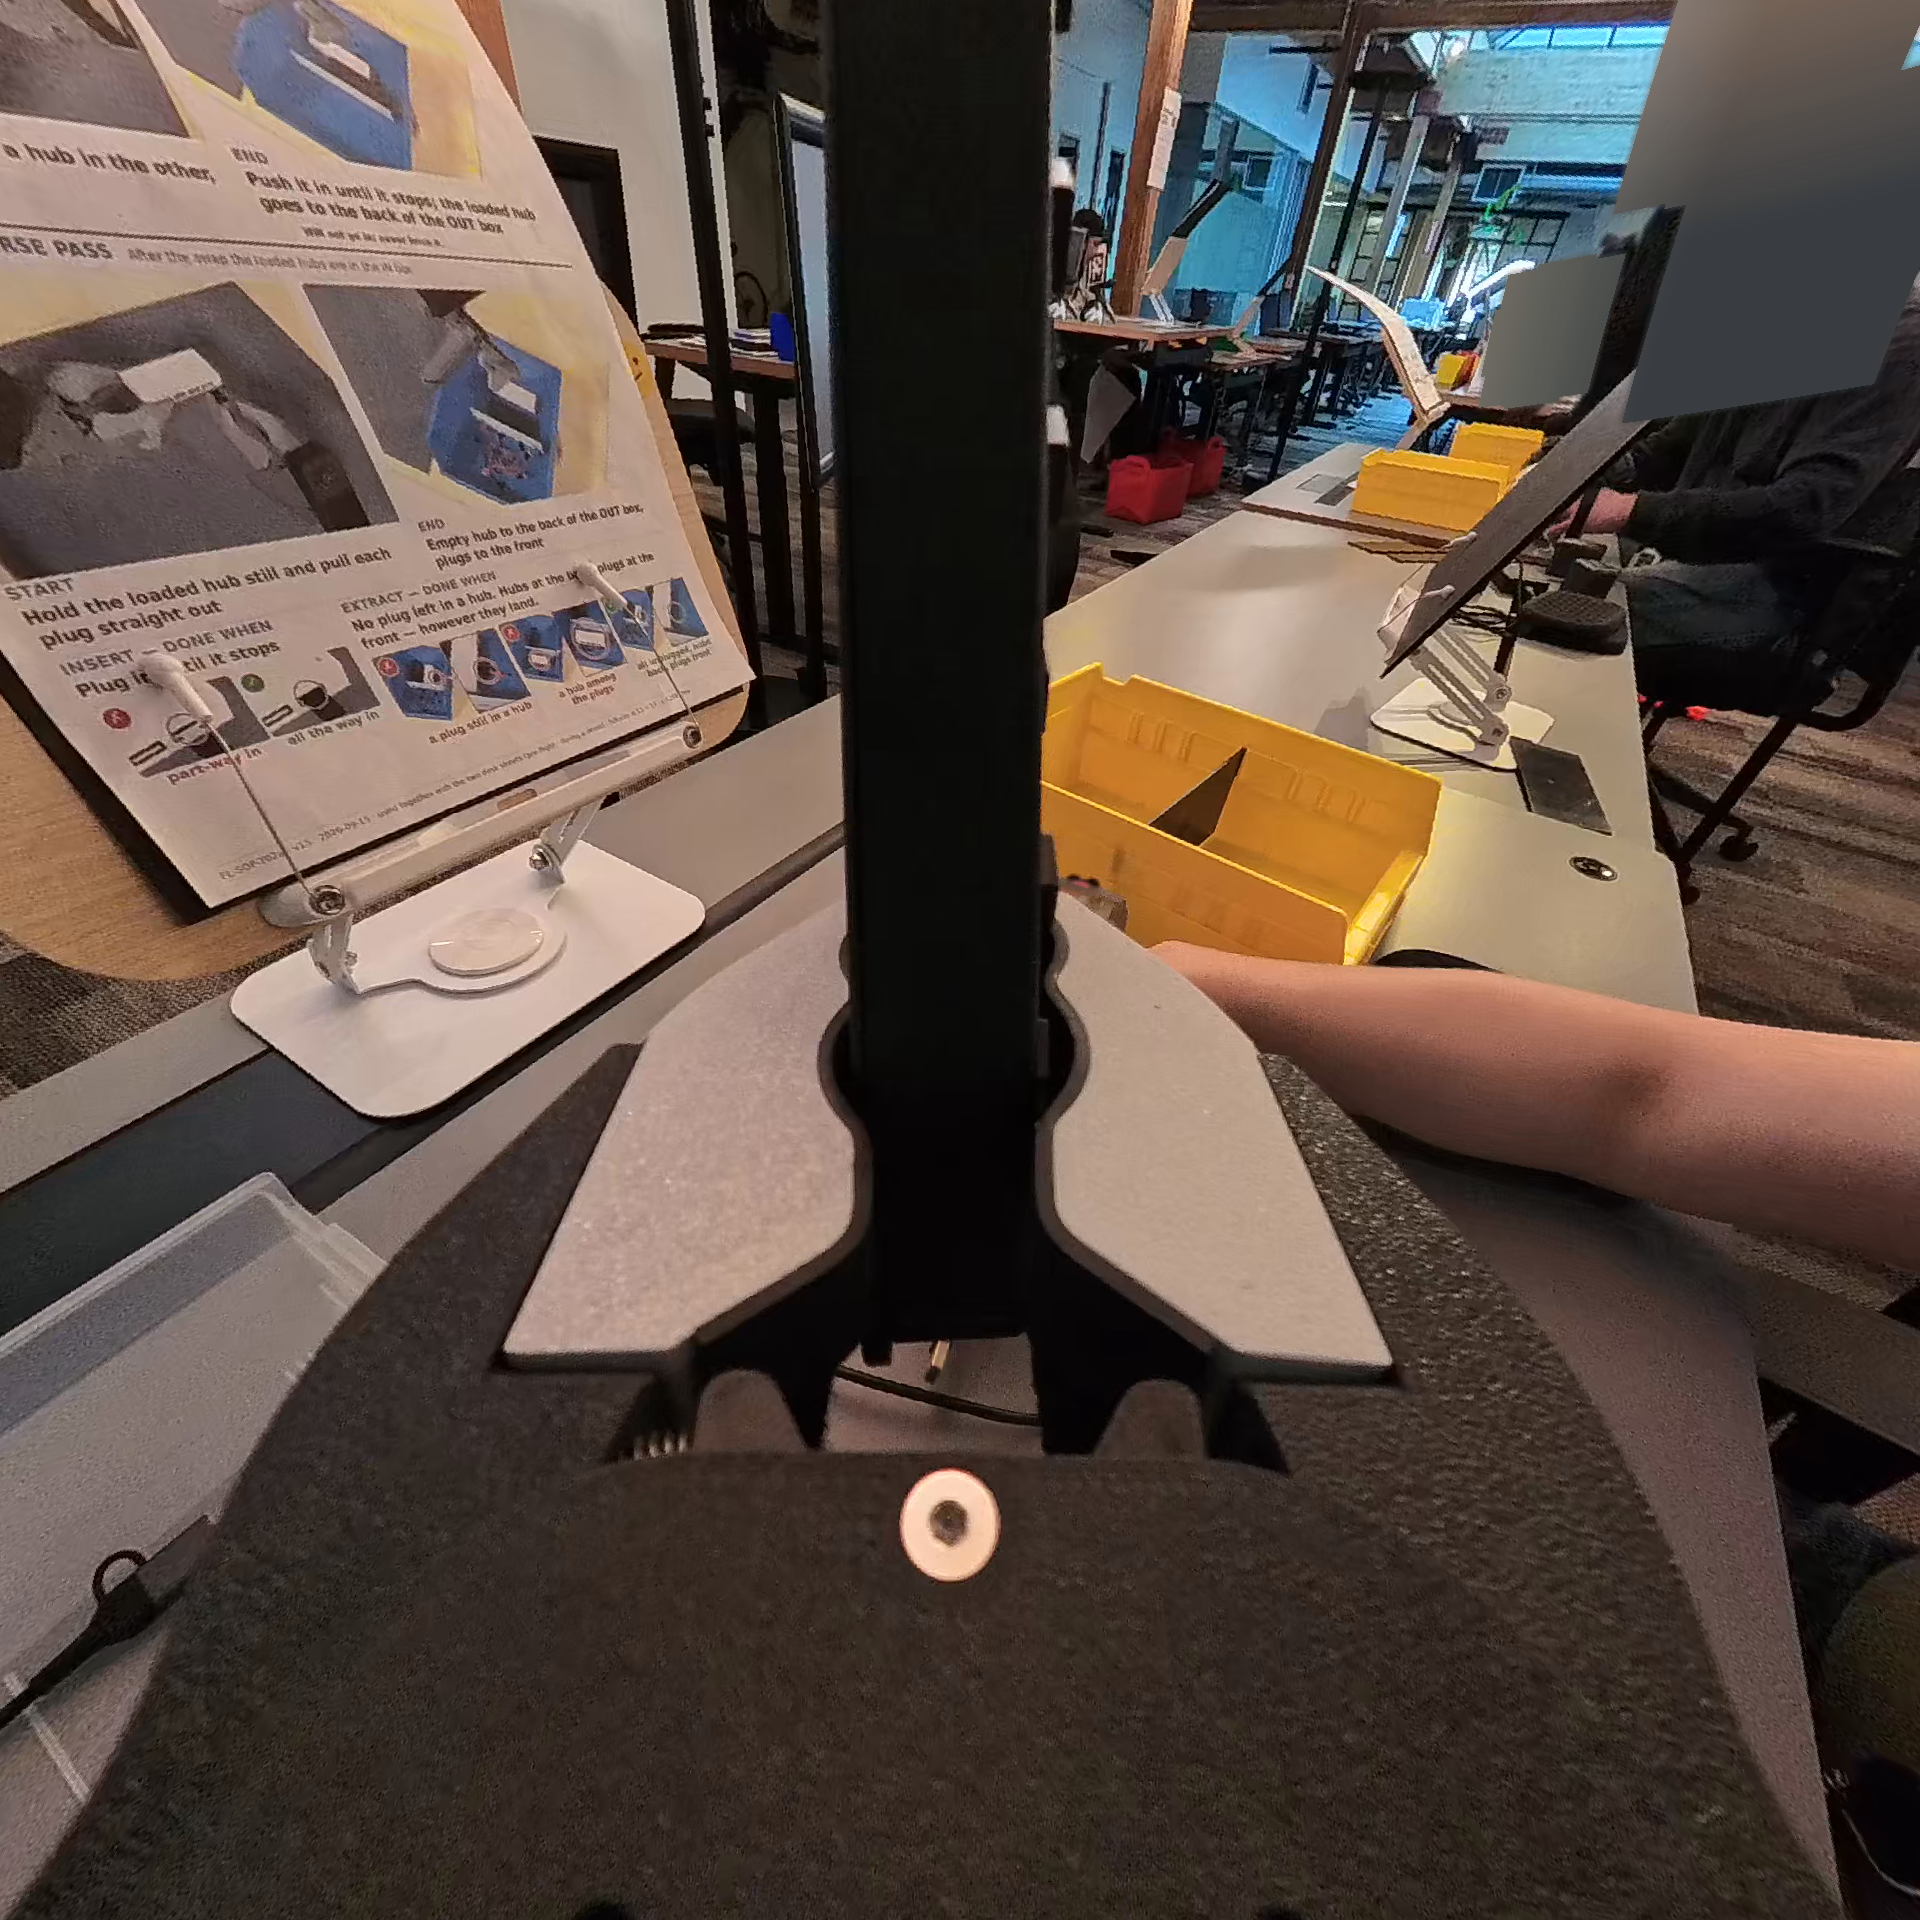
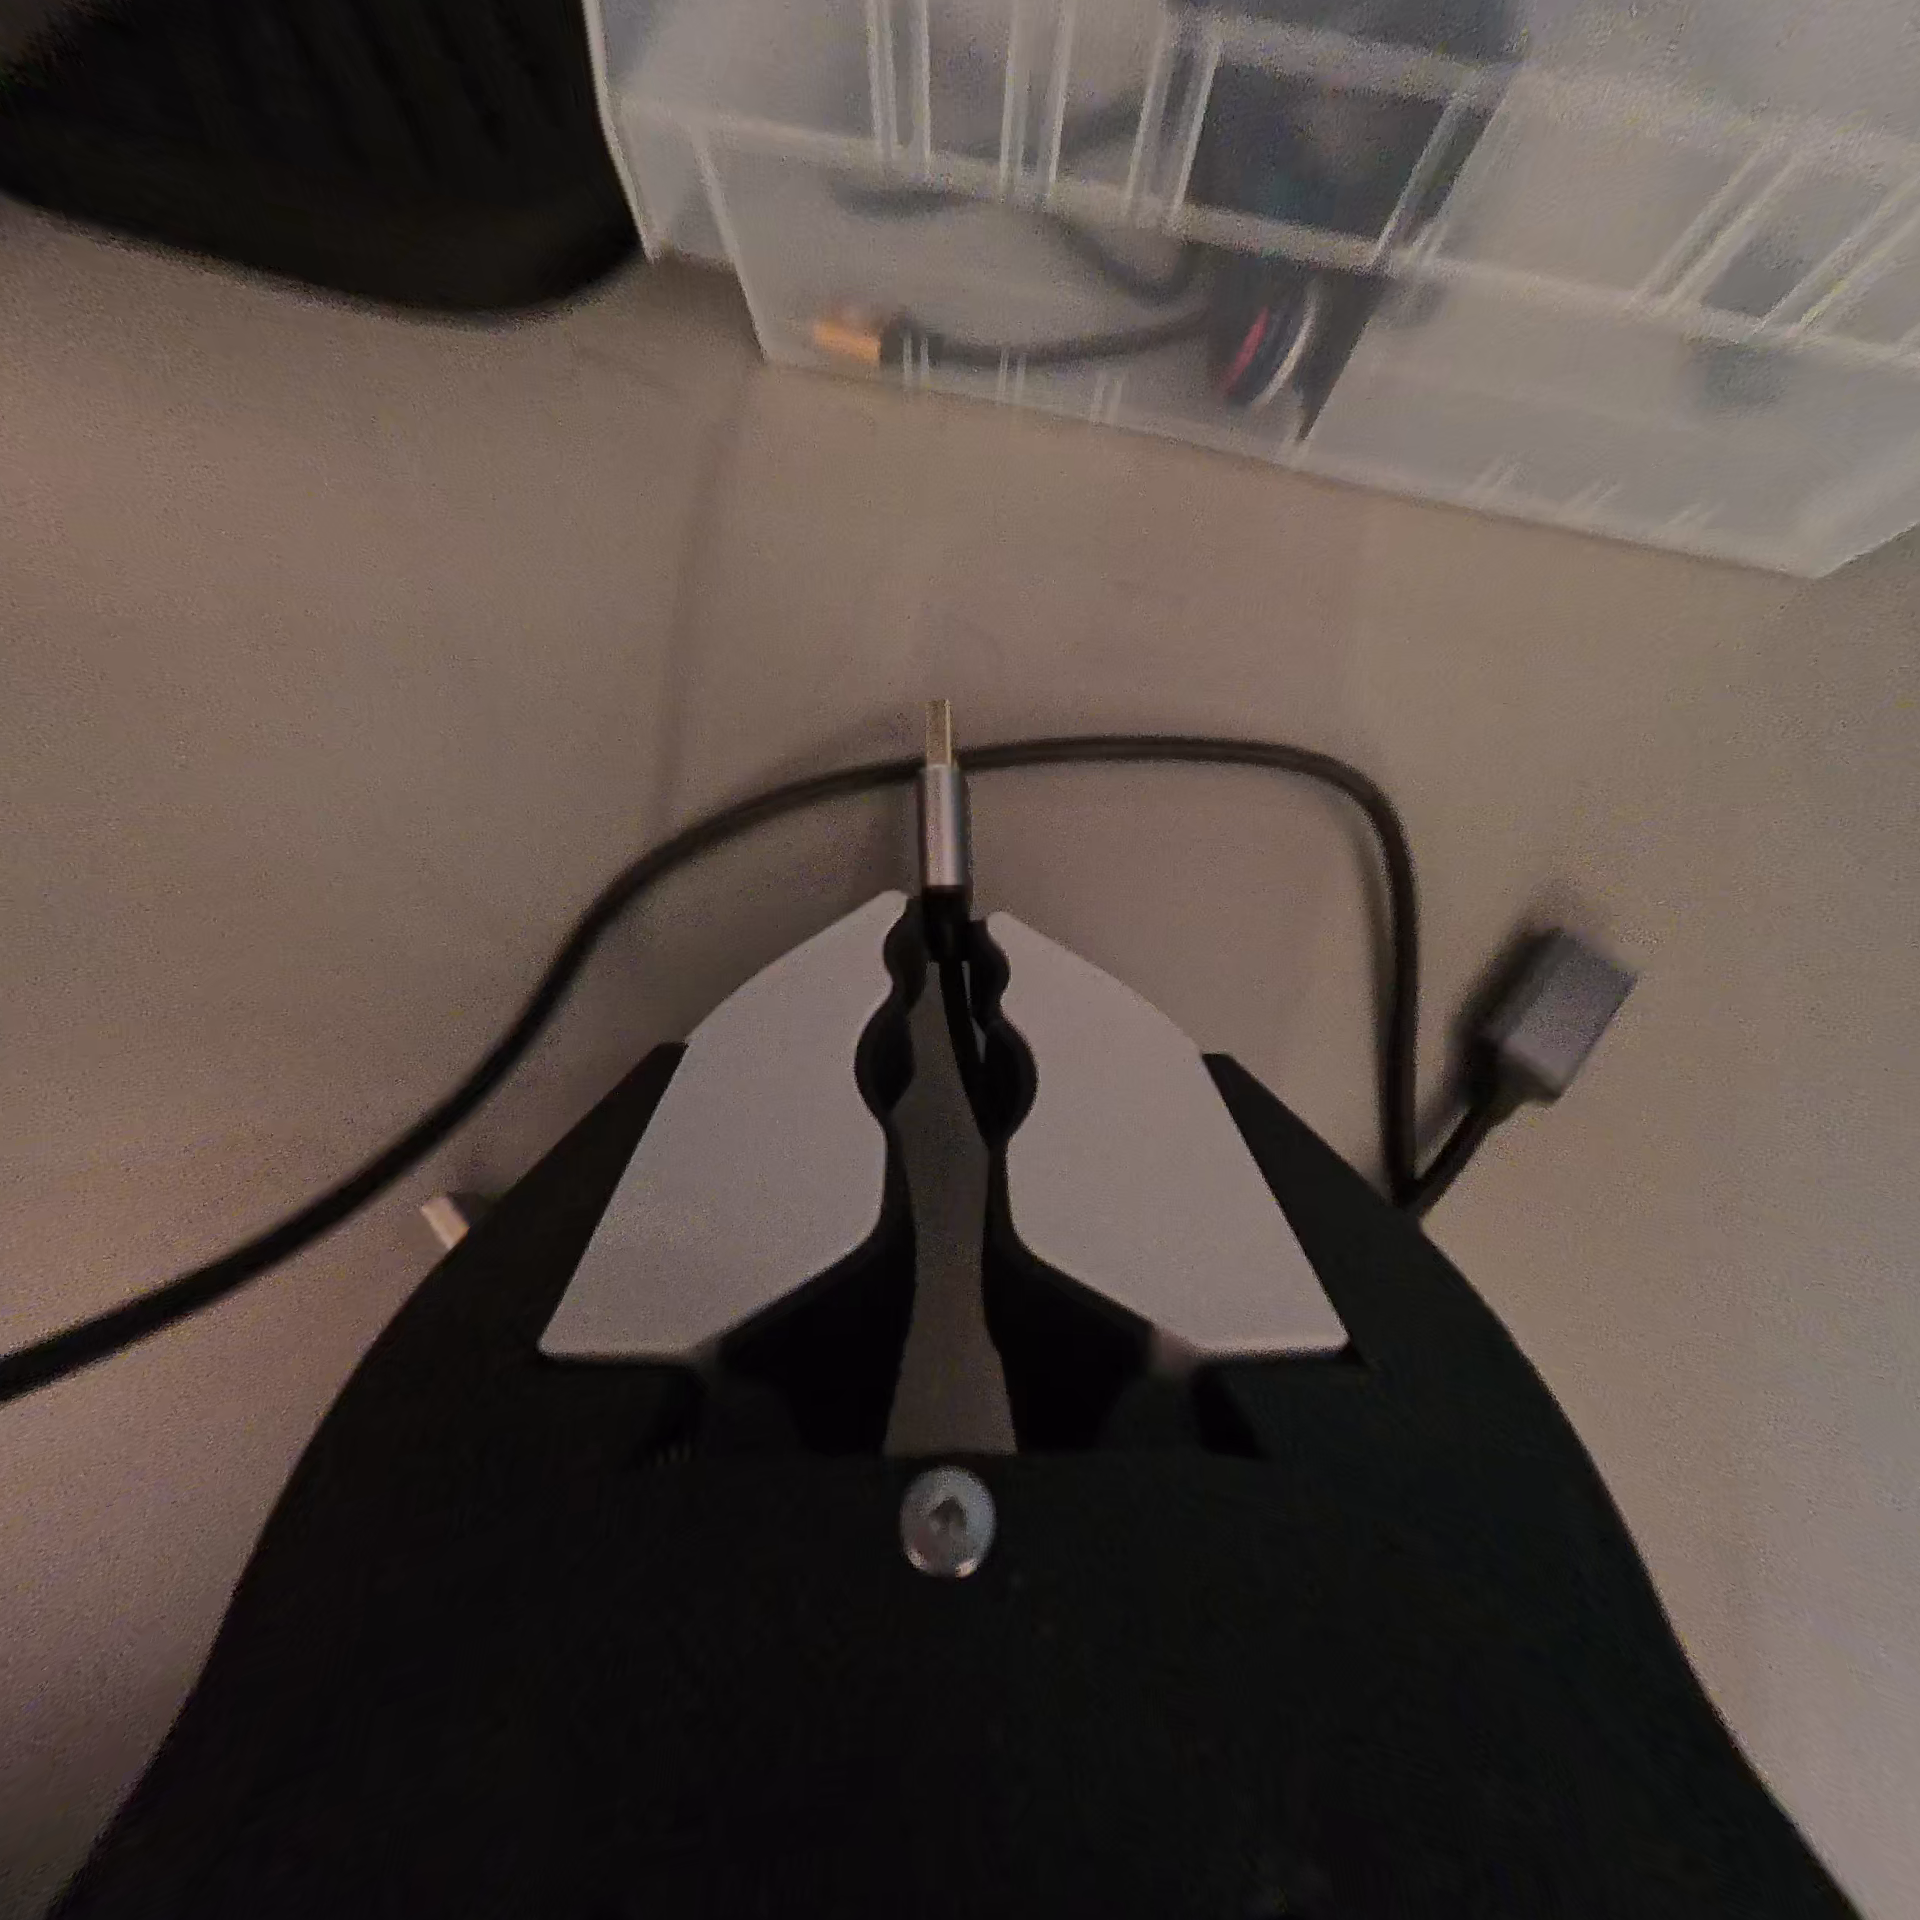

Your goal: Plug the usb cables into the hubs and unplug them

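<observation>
Both grippers loaded: hub left, plug right.
L view: left gripper (image 1: 940,966) clamps long black bar-shaped hub (image 1: 935,520) upright, yellow plastic bin (image 1: 1226,821) near on rt. R view: right gripper (image 2: 943,914) pinches silver-tipped black USB cable (image 2: 943,810) above beige tabletop (image 2: 364,727), open room ahead up to clear plastic box (image 2: 1351,343).

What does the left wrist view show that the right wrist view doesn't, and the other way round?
Only the left wrist view shows the left gripper shut on a long black hub, an instruction sheet on a stand, a yellow bin, a forearm and the wider workshop.

Only the right wrist view shows the right gripper shut on a USB cable just behind its plug, with a second loose plug nearby.

Both show the grey tabletop and a clear plastic box.
</observation>
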### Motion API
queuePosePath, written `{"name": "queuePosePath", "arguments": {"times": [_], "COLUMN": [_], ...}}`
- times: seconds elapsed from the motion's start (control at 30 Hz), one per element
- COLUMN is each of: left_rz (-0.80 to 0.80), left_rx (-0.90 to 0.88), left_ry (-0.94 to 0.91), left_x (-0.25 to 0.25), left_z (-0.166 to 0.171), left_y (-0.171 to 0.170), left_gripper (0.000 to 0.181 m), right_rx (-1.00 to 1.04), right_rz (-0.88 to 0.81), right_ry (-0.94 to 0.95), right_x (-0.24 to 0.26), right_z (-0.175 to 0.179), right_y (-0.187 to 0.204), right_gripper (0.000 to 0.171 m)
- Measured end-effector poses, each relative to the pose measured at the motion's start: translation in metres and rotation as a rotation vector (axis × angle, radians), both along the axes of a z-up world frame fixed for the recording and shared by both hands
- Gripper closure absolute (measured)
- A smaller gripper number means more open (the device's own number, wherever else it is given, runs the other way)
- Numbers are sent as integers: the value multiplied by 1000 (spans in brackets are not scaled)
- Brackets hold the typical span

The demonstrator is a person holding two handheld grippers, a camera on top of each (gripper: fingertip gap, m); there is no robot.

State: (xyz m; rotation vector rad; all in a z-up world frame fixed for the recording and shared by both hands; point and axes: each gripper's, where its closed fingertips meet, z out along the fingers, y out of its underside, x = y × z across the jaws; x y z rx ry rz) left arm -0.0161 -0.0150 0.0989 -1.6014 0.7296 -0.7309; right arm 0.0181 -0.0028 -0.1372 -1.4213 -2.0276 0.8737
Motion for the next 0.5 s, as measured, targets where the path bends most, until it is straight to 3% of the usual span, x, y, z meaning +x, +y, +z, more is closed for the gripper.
{"name": "queuePosePath", "arguments": {"times": [0.5], "left_rz": [71], "left_rx": [72], "left_ry": [-12], "left_x": [-5], "left_z": [8], "left_y": [8], "left_gripper": [154], "right_rx": [-273], "right_rz": [-318], "right_ry": [327], "right_x": [52], "right_z": [150], "right_y": [15], "right_gripper": [164]}}
